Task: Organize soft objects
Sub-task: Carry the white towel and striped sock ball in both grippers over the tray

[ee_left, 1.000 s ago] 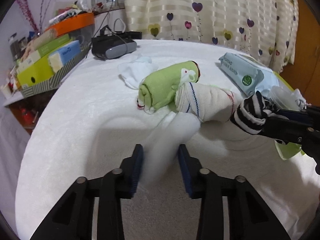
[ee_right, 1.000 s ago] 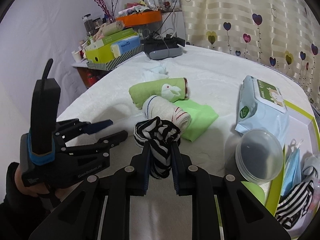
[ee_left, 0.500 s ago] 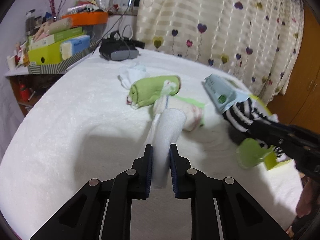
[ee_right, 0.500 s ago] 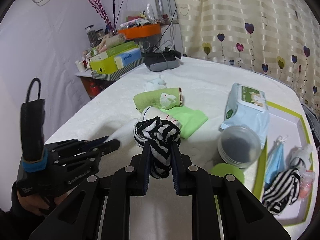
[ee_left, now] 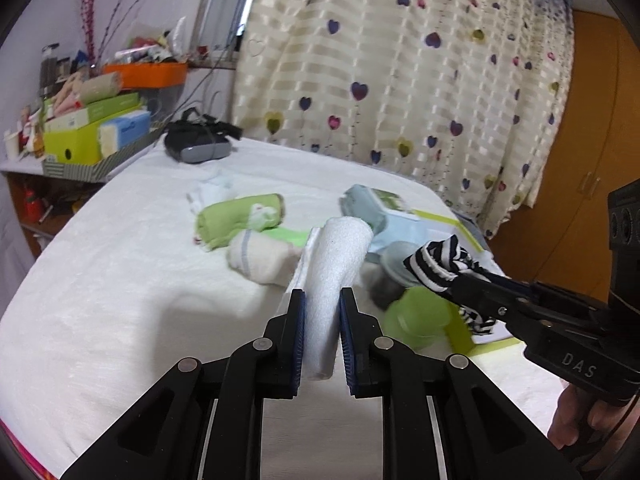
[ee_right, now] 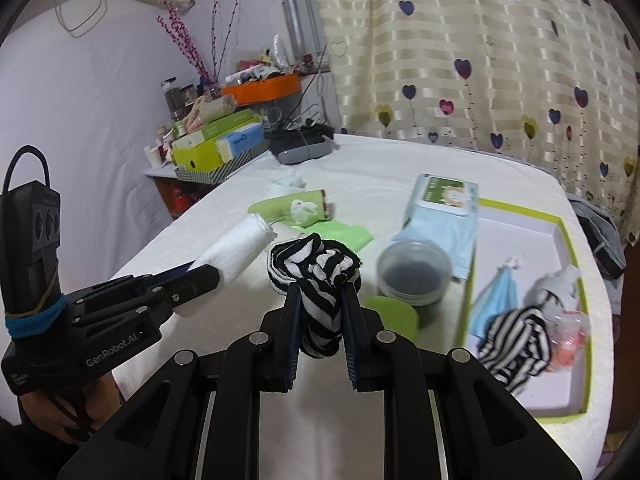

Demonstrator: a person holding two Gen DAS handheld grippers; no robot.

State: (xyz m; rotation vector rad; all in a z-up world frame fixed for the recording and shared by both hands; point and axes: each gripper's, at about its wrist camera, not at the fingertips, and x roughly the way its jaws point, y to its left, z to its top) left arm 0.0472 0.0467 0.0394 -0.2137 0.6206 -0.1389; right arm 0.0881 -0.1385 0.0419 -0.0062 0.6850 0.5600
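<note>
Left wrist view: left gripper (ee_left: 322,320) jaws clenched on rolled white towel (ee_left: 336,256), most of roll sticking out ahead of jaws; may sag or unroll. Right gripper (ee_right: 322,312) jaws clenched on striped sock (ee_right: 316,264), bunched above jaws; loose end may snag lidded tub (ee_right: 414,270) just right of jaws on way to tray (ee_right: 520,240).

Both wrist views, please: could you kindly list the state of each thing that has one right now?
Left tool: shut on white rolled towel, lifted.
Right tool: shut on striped sock, lifted.
Green rabbit towel: rolled, lying on bed.
Green-rimmed tray: open, holding a second striped sock.
Round clear container: upright, lid on.
Wipes pack: flap closed.
</note>
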